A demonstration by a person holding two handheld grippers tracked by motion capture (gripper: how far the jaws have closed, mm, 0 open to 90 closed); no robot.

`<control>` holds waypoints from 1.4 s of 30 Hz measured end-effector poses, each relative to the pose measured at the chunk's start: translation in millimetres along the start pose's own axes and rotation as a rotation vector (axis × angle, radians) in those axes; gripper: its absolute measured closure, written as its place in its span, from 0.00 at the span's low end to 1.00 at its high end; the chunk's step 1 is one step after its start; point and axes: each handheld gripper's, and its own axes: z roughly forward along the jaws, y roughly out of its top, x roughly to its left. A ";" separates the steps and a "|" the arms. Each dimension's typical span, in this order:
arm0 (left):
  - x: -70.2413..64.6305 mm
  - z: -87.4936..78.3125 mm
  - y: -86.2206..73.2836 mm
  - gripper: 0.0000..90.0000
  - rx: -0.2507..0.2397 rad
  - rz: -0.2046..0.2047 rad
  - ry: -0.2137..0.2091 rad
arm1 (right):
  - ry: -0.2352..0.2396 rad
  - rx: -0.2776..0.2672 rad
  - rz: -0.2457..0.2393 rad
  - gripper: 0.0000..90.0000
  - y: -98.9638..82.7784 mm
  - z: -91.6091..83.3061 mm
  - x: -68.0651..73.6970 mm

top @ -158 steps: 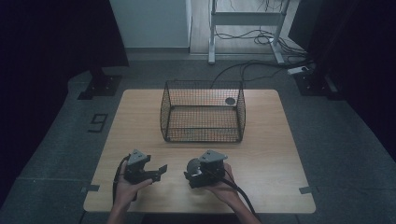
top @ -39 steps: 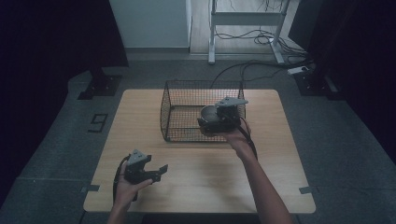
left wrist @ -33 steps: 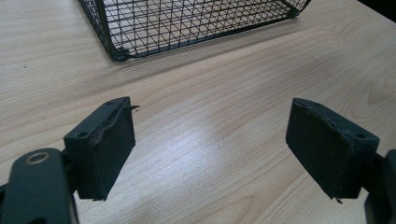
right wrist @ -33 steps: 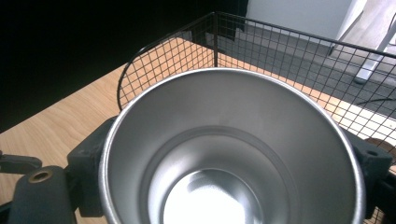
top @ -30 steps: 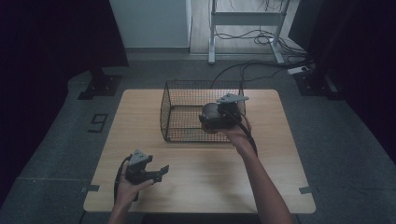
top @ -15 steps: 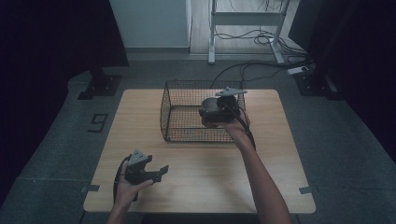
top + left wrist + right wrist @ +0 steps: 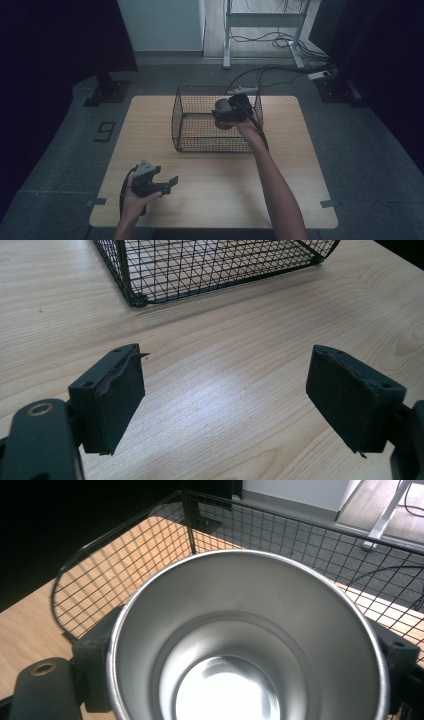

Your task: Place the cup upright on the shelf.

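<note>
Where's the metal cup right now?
The metal cup is clamped in the right gripper, held over the wire basket near its far right corner in the high view.

I'm seeing the high view dim, the room's edges falling into near black while the table (image 7: 210, 200) is catching soft overhead light. The left gripper view is looking bright and sharp. Glare is pooling inside the steel cup (image 7: 240, 645), whose near rim is blurring.

Lab – bare wooden table (image 7: 215, 190), floor cables (image 7: 270, 75), dark curtains (image 7: 60, 40)
</note>
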 end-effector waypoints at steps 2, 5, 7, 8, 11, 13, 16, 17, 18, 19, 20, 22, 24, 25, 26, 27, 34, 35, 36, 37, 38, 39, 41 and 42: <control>-1.2 0.5 0.1 0.18 -0.001 0.000 -0.002 | -0.004 0.015 0.007 0.15 2.7 6.8 -2.9; -3.1 0.5 0.5 0.18 -0.001 0.006 -0.003 | -0.006 0.021 0.008 0.15 6.4 9.8 -4.1; -4.9 0.5 0.8 0.18 -0.001 0.009 -0.003 | -0.009 0.027 0.005 0.15 12.9 13.7 -5.4; -5.6 0.6 0.9 0.18 -0.002 0.011 -0.003 | -0.011 0.031 0.003 0.15 14.9 14.8 -6.1; -6.0 0.4 0.8 0.18 0.000 0.015 -0.004 | -0.019 0.036 0.007 0.15 21.6 18.4 -9.1; -5.2 0.6 0.2 0.18 0.000 0.012 -0.002 | -0.021 0.038 0.005 0.15 23.2 19.7 -10.3; -3.9 0.6 -0.5 0.18 0.004 0.007 -0.003 | -0.025 0.040 0.013 0.15 25.6 24.2 -14.4; -4.0 -0.1 -0.3 0.18 0.001 0.007 -0.011 | -0.026 0.041 0.015 0.15 25.5 26.1 -16.0; -4.1 -1.2 0.4 0.18 -0.006 0.003 -0.033 | -0.028 0.050 0.016 0.15 25.0 28.1 -17.8; -4.9 -2.3 1.2 0.18 -0.015 0.004 -0.049 | -0.031 0.056 0.016 0.15 24.2 30.3 -19.4; -5.7 -2.3 1.5 0.18 -0.016 0.007 -0.041 | -0.035 0.061 0.019 0.15 22.9 32.8 -21.3; -6.4 -0.8 1.2 0.18 -0.008 0.012 -0.040 | -0.035 0.065 0.027 0.15 20.3 36.9 -23.8; -6.8 0.5 0.7 0.18 -0.003 0.014 -0.034 | -0.032 0.072 0.028 0.15 17.9 41.2 -25.2; -6.9 1.0 0.5 0.18 -0.001 0.016 -0.032 | -0.032 0.074 0.029 0.15 16.9 42.7 -25.3; -7.0 1.3 0.4 0.18 -0.002 0.014 -0.032 | -0.030 0.078 0.027 0.15 13.5 47.1 -26.3; -7.1 1.5 0.4 0.18 -0.003 0.013 -0.031 | -0.030 0.078 0.027 0.15 13.5 47.1 -26.3; -6.3 1.9 0.0 0.18 -0.001 0.009 -0.034 | -0.047 0.116 0.035 0.15 -0.5 64.1 -35.8; -5.7 1.7 -0.1 0.18 -0.002 0.009 -0.033 | -0.049 0.124 0.038 0.15 -2.6 66.6 -37.4; -4.7 1.3 -0.1 0.18 -0.002 0.007 -0.033 | -0.053 0.134 0.041 0.15 -5.8 70.3 -39.4; -4.2 1.2 -0.2 0.18 -0.003 0.005 -0.032 | -0.053 0.134 0.041 0.15 -5.8 70.3 -39.4; -3.5 1.0 -0.4 0.18 -0.004 0.003 -0.031 | -0.054 0.138 0.039 0.15 -6.8 71.7 -40.0; -3.2 0.9 -0.4 0.18 -0.005 0.001 -0.030 | -0.056 0.147 0.038 0.15 -8.3 73.5 -40.7; -2.6 0.7 -0.5 0.18 -0.004 -0.001 -0.030 | -0.058 0.151 0.035 0.15 -10.5 76.0 -41.3; -2.6 0.6 -0.6 0.18 -0.005 -0.002 -0.030 | -0.057 0.157 0.034 0.15 -12.1 77.6 -41.9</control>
